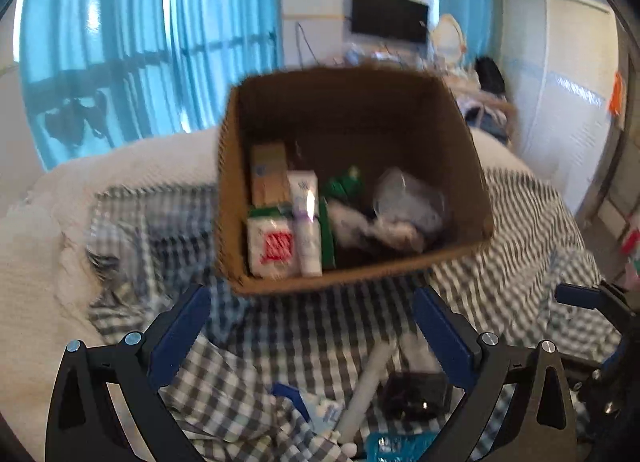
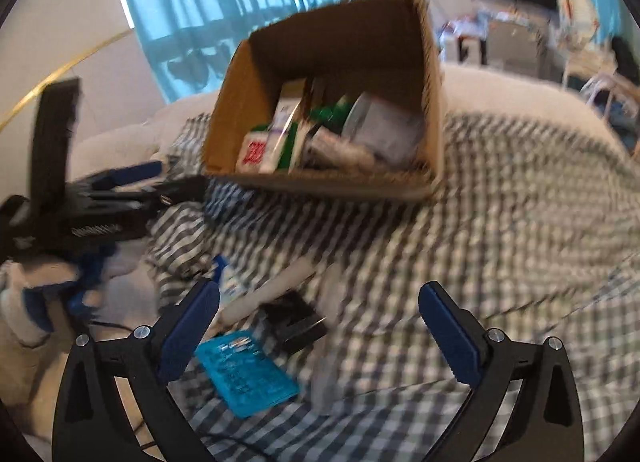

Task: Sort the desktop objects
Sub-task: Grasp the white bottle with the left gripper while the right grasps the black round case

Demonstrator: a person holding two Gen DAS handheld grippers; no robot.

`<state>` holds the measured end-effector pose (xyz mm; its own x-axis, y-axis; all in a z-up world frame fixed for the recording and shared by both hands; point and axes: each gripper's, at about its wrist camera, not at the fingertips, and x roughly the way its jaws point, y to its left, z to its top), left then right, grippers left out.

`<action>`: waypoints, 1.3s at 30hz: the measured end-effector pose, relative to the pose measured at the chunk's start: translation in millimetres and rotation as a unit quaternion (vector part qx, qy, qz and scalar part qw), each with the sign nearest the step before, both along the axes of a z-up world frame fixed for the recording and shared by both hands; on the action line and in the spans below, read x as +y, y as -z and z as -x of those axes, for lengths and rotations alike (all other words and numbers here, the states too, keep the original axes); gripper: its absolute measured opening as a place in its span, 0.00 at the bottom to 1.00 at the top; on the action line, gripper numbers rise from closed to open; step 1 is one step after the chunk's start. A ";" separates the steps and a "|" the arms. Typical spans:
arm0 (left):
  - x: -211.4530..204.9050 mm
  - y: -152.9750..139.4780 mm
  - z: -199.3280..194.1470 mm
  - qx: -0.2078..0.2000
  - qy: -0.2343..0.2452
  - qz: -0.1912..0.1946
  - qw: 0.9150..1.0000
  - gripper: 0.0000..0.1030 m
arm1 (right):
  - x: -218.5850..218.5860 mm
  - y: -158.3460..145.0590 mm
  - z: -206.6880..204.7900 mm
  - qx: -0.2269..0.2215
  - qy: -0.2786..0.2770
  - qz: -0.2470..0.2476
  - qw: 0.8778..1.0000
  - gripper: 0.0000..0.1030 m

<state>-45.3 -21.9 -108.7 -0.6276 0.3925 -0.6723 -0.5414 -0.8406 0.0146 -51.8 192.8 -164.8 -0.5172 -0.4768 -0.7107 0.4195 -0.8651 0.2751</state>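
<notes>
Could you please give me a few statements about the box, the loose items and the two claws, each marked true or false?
1. The cardboard box already holds several items. True.
2. The left claw grips the white tube. False: it is open and holds nothing.
3. A teal packet lies on the checkered blanket. True.
4. The right claw is shut on the black charger. False: it is open; the charger lies on the blanket.

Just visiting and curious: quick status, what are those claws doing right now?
Left claw open, empty. Right claw open, empty. Box on the bed, partly filled; teal packet, black block, white tube not yet sorted. Nothing blocking.
</notes>
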 end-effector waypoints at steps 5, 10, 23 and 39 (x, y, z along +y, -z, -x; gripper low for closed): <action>9.0 38.1 5.0 -0.038 0.025 0.047 0.998 1.00 | -30.8 29.4 4.0 -0.027 -0.032 -0.075 0.996 0.97; 17.4 63.1 10.4 -0.069 0.044 0.074 0.994 0.99 | -49.7 63.4 17.4 -0.076 -0.048 -0.134 0.987 0.97; 41.2 110.1 28.8 -0.143 0.061 0.111 0.982 0.91 | -40.1 101.5 46.1 -0.152 0.000 -0.164 0.975 0.58; 63.9 143.8 18.0 -0.187 0.108 0.163 0.963 0.77 | 14.7 72.2 59.3 -0.134 0.068 -0.087 0.985 0.00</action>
<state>-63.3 41.9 -252.5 -0.2458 0.2159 -0.9450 -0.7219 -0.6914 0.0298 -111.0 207.5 -236.9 -0.3506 -0.2750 -0.8953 0.2286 -0.9521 0.2029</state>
